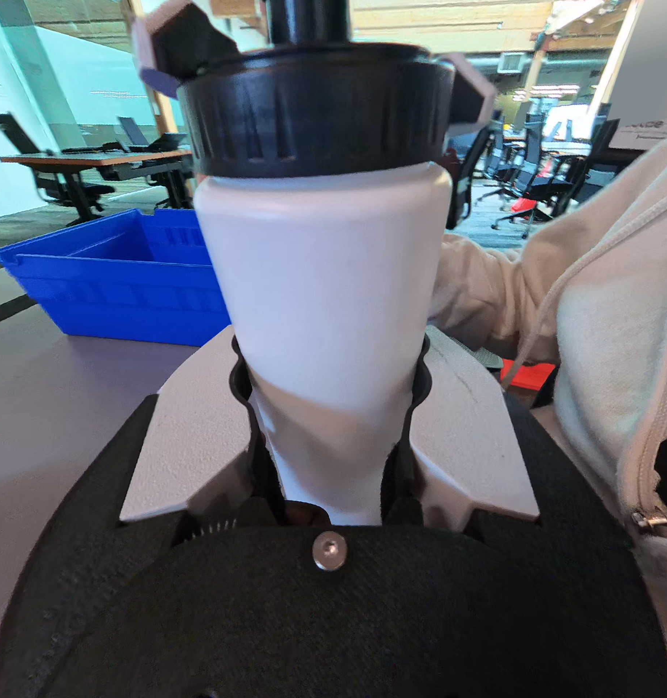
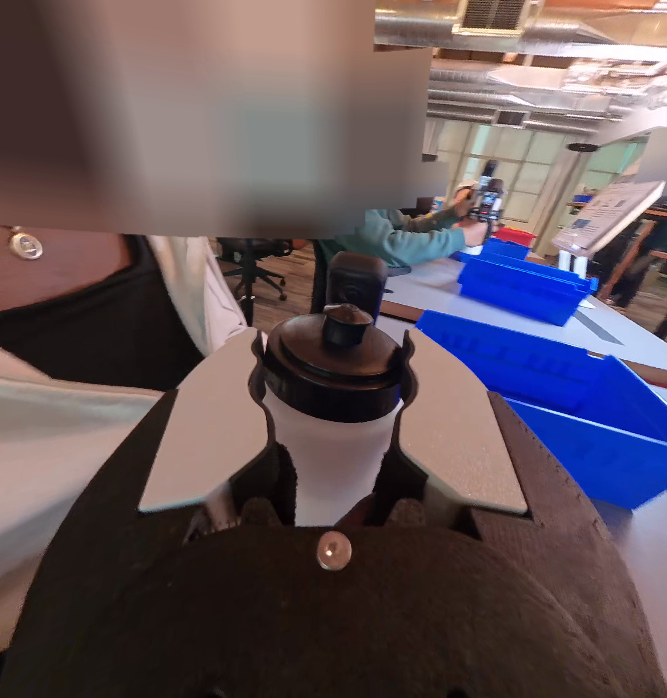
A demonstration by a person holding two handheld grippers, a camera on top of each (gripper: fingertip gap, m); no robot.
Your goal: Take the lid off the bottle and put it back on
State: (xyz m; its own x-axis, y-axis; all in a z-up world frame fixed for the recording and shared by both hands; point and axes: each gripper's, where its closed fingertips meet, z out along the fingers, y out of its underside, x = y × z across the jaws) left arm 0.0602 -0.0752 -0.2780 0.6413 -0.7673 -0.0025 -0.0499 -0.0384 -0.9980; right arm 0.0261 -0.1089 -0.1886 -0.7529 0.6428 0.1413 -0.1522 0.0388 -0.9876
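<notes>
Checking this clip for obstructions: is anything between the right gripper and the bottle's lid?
Nothing visible. The right gripper already has its fingers against the black lid, while the left gripper holds the white bottle.

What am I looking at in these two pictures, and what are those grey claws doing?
No robot here: a person holds a hand-operated claw in each hand, each with a camera looking along its two fingers. The left view shows the left claw clamped around the white bottle. The right view shows the right claw gripping the black lid, which sits on the bottle. Behind, a blue bin rests on the grey table. The person's cream sleeve shows at right.
</notes>
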